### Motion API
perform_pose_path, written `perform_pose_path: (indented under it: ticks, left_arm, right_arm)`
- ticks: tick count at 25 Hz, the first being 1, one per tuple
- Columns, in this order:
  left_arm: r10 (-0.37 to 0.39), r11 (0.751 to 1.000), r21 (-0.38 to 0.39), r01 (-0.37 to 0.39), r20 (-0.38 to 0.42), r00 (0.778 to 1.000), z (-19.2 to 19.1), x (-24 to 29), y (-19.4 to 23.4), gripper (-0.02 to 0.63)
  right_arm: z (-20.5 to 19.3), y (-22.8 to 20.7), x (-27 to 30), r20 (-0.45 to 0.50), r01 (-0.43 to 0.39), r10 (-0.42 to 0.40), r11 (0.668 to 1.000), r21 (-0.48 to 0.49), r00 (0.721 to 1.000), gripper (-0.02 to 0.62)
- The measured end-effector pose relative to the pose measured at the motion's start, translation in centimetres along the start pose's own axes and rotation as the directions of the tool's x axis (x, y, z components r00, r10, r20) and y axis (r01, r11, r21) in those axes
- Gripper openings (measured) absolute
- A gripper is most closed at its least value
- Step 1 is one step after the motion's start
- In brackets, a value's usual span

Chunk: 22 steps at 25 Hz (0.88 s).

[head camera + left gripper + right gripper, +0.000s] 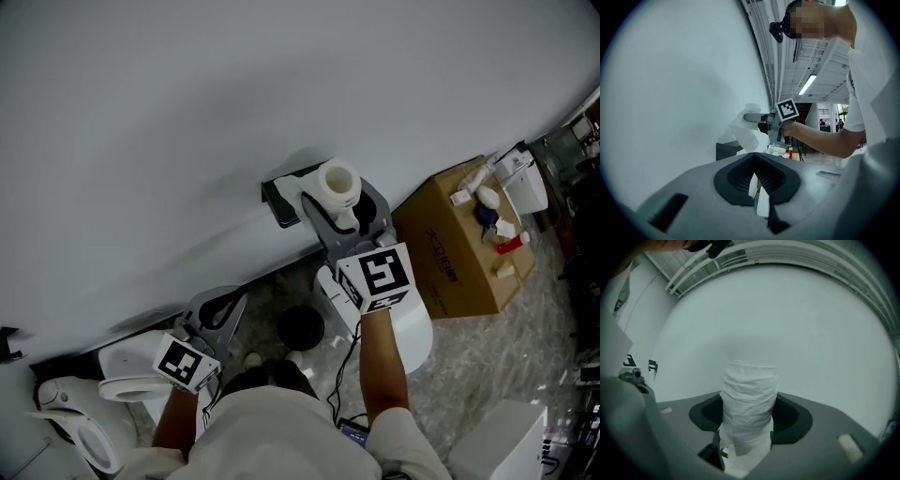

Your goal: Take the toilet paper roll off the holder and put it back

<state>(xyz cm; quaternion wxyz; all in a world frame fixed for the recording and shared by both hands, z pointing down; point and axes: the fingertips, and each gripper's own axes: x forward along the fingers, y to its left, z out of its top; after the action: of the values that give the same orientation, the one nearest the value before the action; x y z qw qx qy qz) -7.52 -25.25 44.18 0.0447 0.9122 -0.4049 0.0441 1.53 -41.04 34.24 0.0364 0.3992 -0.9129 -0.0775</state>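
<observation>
A white toilet paper roll (339, 183) stands on end close to the grey wall, with my right gripper (343, 208) shut on it. In the right gripper view the crumpled roll (750, 404) fills the gap between the dark pads. The black holder (281, 202) is fixed to the wall just left of the roll, and I cannot tell whether the roll touches it. My left gripper (217, 314) hangs low to the left, away from the roll, jaws together and holding nothing. From the left gripper view the roll (746, 126) and holder (726, 150) show ahead.
A cardboard box (455, 258) with bottles on top stands by the wall at the right. One white toilet (103, 380) sits at the lower left and another (417, 333) under my right arm. A black round object (300, 326) lies on the marble floor.
</observation>
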Motion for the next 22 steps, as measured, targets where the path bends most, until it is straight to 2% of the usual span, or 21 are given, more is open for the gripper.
perform_pose_path:
  ticks: [4, 8, 13, 22]
  left_arm:
    - [-0.003, 1.0, -0.001, 0.003, 0.004, 1.0, 0.1, 0.1, -0.2, -0.002]
    - [-0.006, 1.0, -0.003, 0.006, 0.009, 1.0, 0.2, 0.2, -0.3, -0.002]
    - [-0.019, 1.0, -0.005, 0.019, 0.017, 1.0, 0.4, 0.2, -0.4, -0.002]
    - [-0.025, 1.0, -0.007, 0.025, 0.018, 1.0, 0.2, 0.3, -0.5, -0.002]
  right_arm:
    - [3.0, 1.5, -4.1, 0.049, -0.023, 0.025, 0.999, -0.041, 0.998, 0.285]
    - [4.1, 3.3, -8.7, 0.06, -0.05, 0.051, 0.999, -0.017, 0.997, 0.285]
    - [4.0, 6.4, -12.9, 0.007, -0.091, 0.091, 0.996, 0.008, 0.996, 0.285]
    - [1.7, 7.5, -16.9, -0.078, -0.056, 0.062, 0.996, 0.069, 0.995, 0.284]
